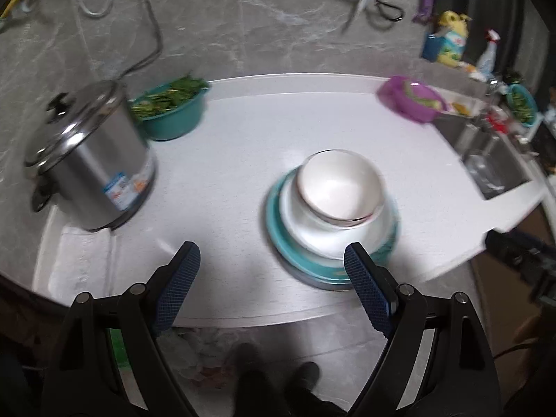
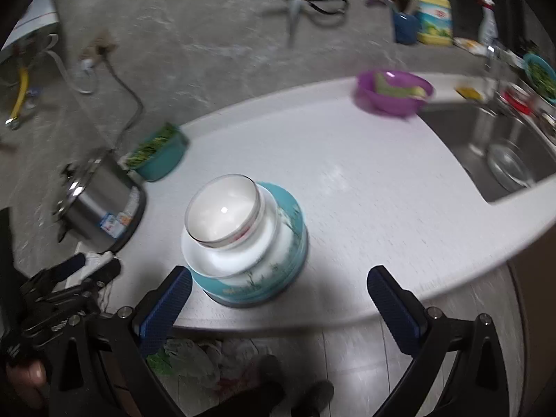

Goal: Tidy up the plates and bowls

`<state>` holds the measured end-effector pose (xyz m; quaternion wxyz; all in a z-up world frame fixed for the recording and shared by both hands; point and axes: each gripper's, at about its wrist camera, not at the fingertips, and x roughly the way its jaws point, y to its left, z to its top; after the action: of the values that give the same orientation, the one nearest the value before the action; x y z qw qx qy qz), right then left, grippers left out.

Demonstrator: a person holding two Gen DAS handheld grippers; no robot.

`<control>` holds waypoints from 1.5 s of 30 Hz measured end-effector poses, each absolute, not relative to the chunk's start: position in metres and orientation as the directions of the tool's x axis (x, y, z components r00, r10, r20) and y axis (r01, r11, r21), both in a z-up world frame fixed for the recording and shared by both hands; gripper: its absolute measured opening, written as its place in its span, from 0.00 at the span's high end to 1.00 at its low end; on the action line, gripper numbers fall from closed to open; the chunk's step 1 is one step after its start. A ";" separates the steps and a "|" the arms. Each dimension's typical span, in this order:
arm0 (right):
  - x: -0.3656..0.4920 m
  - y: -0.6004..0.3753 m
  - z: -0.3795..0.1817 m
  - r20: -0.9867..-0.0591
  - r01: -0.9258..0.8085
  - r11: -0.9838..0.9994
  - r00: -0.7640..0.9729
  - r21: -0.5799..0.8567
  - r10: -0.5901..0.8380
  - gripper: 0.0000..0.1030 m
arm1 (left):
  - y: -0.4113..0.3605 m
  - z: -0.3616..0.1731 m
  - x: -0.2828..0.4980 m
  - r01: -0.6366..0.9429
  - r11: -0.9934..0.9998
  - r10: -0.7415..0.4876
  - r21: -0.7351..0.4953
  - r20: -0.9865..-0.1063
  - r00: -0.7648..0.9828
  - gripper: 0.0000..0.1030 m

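Observation:
A white bowl (image 1: 338, 184) sits on top of a stack: a white plate (image 1: 305, 229) on teal plates (image 1: 278, 236), near the front edge of the white counter (image 1: 243, 139). My left gripper (image 1: 272, 257) is open and empty, just in front of the stack, its right finger near the teal rim. In the right wrist view the same bowl (image 2: 222, 212), white plate (image 2: 229, 260) and teal plates (image 2: 292, 243) stand ahead. My right gripper (image 2: 279, 286) is open and empty, in front of the stack. The left gripper also shows at the lower left of that view (image 2: 83, 274).
A steel pot with lid (image 1: 87, 166) stands at the left, a teal basin of greens (image 1: 170, 104) behind it. A purple bowl (image 1: 410, 99) sits at the far right by the sink (image 2: 493, 149). Bottles and scissors are at the back wall. The floor lies below the counter edge.

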<state>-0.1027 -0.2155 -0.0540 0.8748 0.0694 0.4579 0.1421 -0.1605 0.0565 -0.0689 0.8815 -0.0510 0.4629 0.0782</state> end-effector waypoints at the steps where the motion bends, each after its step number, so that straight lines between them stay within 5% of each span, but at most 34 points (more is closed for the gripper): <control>1: -0.104 -0.212 -0.048 -0.789 -0.167 0.954 0.537 0.249 0.300 0.00 | 0.055 -0.062 -0.160 -0.155 0.987 0.062 -0.034 -0.817 0.573 0.18; 14: -0.125 -0.165 0.015 -0.774 0.020 0.999 0.633 0.046 0.022 0.00 | 0.066 -0.007 -0.154 -0.046 0.997 0.077 0.062 -0.790 0.608 0.18; 45: -0.112 -0.117 0.035 -0.799 0.019 1.000 0.601 -0.025 -0.031 0.00 | 0.098 0.011 -0.130 -0.016 1.000 0.013 0.004 -0.797 0.603 0.15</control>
<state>-0.1117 -0.1166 0.0347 0.8947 -0.0070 0.4465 -0.0139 -0.1297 0.0984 0.0107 0.8954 -0.0019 0.4452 0.0081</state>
